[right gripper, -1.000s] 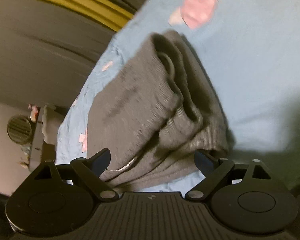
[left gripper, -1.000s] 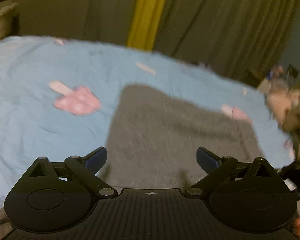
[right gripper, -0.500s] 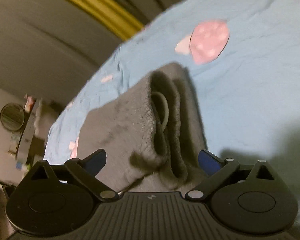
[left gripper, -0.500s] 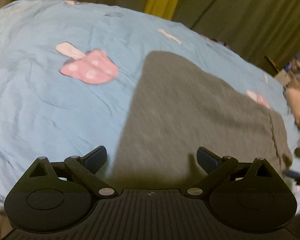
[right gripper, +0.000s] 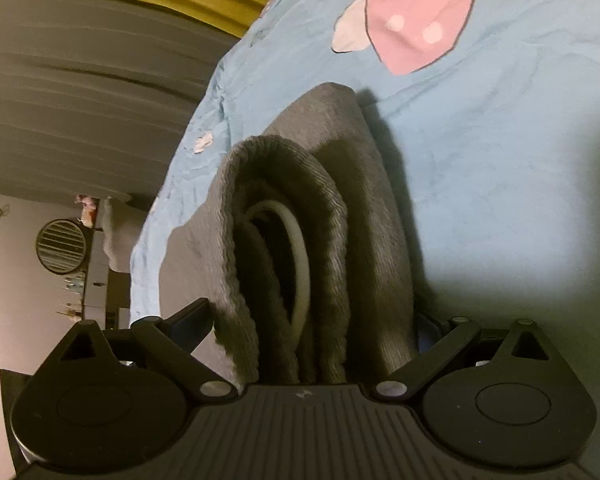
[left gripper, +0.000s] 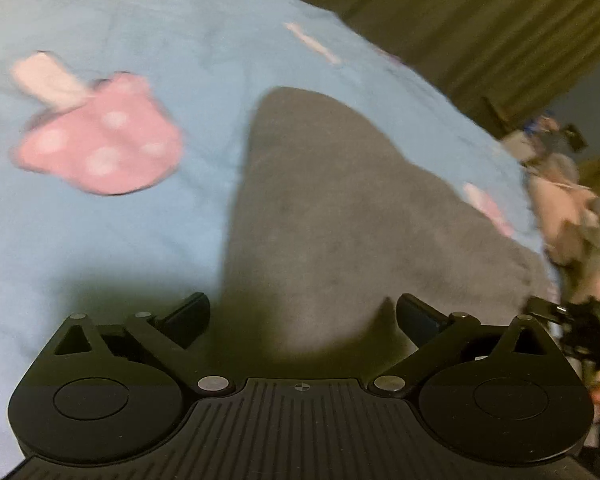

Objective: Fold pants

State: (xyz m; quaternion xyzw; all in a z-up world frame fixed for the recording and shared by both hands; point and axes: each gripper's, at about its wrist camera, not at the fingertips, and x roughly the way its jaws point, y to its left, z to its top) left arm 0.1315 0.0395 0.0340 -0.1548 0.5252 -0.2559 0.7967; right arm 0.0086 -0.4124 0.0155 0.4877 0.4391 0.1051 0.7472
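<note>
Grey pants (right gripper: 296, 240) already folded thick on blue sheet (right gripper: 500, 152). Right gripper (right gripper: 316, 320) jaws apart, straddling bundle at 6 o'clock. Left gripper (left gripper: 300, 312) apart, empty. Final fold likely left.

The left gripper (left gripper: 302, 316) was wide open. The right gripper (right gripper: 314, 320) was wide open too, tipped sideways.

Grey ribbed pants (right gripper: 372, 216), folded into a thick stack on the light blue sheet; layered edges facing the right wrist camera, a pale cord, probably a drawstring, looped inside.
</note>
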